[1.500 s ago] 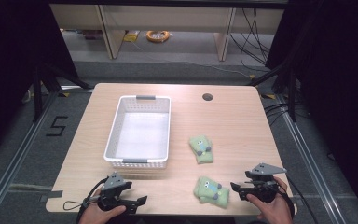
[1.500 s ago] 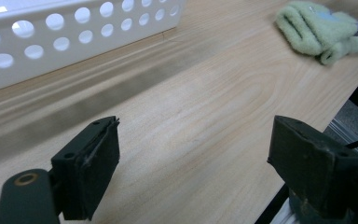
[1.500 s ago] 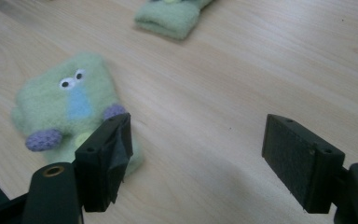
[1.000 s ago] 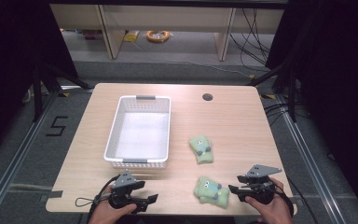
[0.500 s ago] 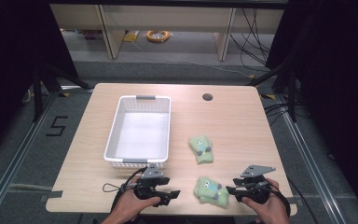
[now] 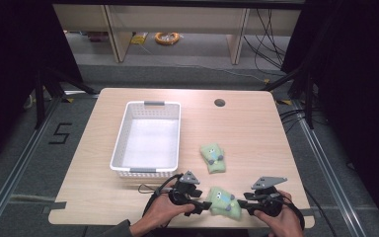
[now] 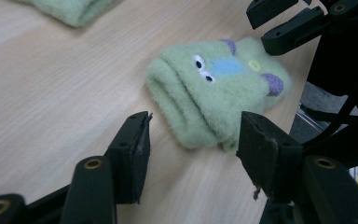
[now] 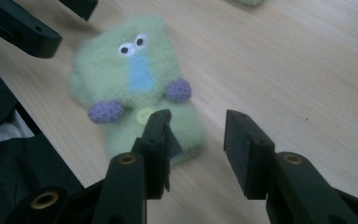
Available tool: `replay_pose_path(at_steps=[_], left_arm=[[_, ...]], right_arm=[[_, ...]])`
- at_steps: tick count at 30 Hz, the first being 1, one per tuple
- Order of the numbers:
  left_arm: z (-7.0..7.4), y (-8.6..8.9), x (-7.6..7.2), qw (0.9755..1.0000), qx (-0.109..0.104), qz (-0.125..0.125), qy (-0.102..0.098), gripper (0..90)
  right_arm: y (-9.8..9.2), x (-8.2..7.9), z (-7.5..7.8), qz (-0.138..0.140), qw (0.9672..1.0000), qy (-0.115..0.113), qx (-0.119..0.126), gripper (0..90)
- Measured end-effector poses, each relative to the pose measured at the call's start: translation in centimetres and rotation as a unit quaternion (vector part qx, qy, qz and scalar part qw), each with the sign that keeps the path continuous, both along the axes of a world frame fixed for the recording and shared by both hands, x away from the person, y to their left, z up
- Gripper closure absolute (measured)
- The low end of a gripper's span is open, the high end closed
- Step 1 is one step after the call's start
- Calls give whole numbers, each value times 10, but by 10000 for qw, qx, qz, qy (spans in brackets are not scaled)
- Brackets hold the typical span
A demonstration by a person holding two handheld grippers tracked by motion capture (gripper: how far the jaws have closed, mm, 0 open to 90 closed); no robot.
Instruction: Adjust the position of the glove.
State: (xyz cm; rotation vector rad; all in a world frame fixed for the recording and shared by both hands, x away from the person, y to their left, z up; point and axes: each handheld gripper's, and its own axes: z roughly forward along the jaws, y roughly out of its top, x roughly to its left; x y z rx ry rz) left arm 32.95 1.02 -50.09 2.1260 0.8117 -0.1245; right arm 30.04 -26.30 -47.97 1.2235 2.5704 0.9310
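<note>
Two green plush mitts with monster faces lie on the wooden table point(image 6: 256, 133). The far mitt point(image 6: 213, 158) sits right of a white basket point(image 6: 148, 138). The near mitt point(image 6: 223, 201) point(image 7: 214, 84) point(image 8: 135, 79) lies by the front edge between both grippers. My left gripper point(image 6: 203, 206) point(image 7: 193, 128) stands open at its left end. Its jaws have just been closing, with the mitt's end between them, and the pads do not press on it. My right gripper point(image 6: 242, 203) point(image 8: 198, 126) is open at its right end. Its jaws have also been closing, one over the mitt's edge.
The basket is empty and stands left of centre. A round cable hole point(image 6: 219, 102) sits near the table's far edge. Black frames and cables flank the table, with shelving behind. Both hands rest at the front edge.
My left gripper has slid right along the front edge, from below the basket to the near mitt. The right gripper has stayed in place. Both mitts have not moved.
</note>
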Motion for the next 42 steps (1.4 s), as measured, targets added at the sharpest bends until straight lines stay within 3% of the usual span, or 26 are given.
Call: replay_pose_path(at_steps=[2,5,6,8,9,10,13,15,16,19,20,22,23,24,25,26,27,29,30,32,35,36,39,40,42], left_arm=[[-2,-4,1,10000,-34,-26,23,461],[-5,-13,-1,9999,60,-80,15,485],[-5,-13,-1,9999,60,-80,15,507],[-7,-15,0,9999,101,-131,17,563],[-8,-16,0,9998,149,-102,-34,563],[-8,-17,0,9998,156,-120,-50,607],[-9,-18,-1,9995,206,-182,-142,656],[-9,-18,-4,9988,268,-291,-284,708],[-8,-18,-5,9990,265,-272,-252,732],[-8,-16,-5,9989,206,-303,-292,788],[-9,-16,-6,9991,165,-271,-276,800],[-8,-14,-6,9992,130,-261,-256,814],[-8,-12,-7,9991,125,-310,-268,818],[-7,-10,-8,9992,89,-299,-251,822],[-6,-7,-9,9991,81,-306,-283,825],[-4,-3,-11,9993,26,-272,-260,827],[-2,-1,-13,9995,-15,-202,-230,828],[2,7,-14,9994,-52,-172,-295,830],[3,11,-14,9994,-81,-146,-288,831],[5,20,-14,9996,-92,-60,-260,831],[4,32,-13,9997,-154,70,-177,831],[3,35,-12,9998,-154,101,-123,831],[-3,41,-13,9998,-76,147,-97,831],[-6,43,-13,9998,-59,153,-74,831],[-9,45,-12,9998,-55,202,-11,831]], right_arm=[[2,-1,0,-69,9999,89,54,625],[3,2,-4,47,10000,-30,-45,629],[3,2,-3,52,9999,104,-103,632],[4,3,-7,71,9999,24,-93,634],[4,3,-7,82,9998,152,-126,643],[6,3,-9,85,9999,110,-36,671],[5,4,-10,163,9997,127,-94,697],[5,5,-12,64,9997,226,84,733],[3,5,-11,83,9995,290,66,756],[5,5,-13,149,9995,198,176,808],[5,5,-11,224,9995,211,26,816],[7,5,-9,270,9996,122,-40,827],[8,6,-10,327,9994,4,-76,830],[9,7,-9,318,9995,11,-12,832],[10,8,-6,399,9991,-18,-106,834],[12,10,-5,408,9992,-45,-32,834],[15,13,-2,502,9986,-139,-105,834],[20,19,3,602,9980,-168,-96,834],[25,21,7,606,9981,-51,-71,834],[33,28,9,744,9970,-200,-91,834],[45,35,14,828,9965,-69,-29,833],[50,41,12,939,9955,-104,-62,833],[56,43,8,909,9958,-8,-69,832],[59,45,2,1038,9946,8,-70,832],[60,44,2,993,9950,100,-108,831]])
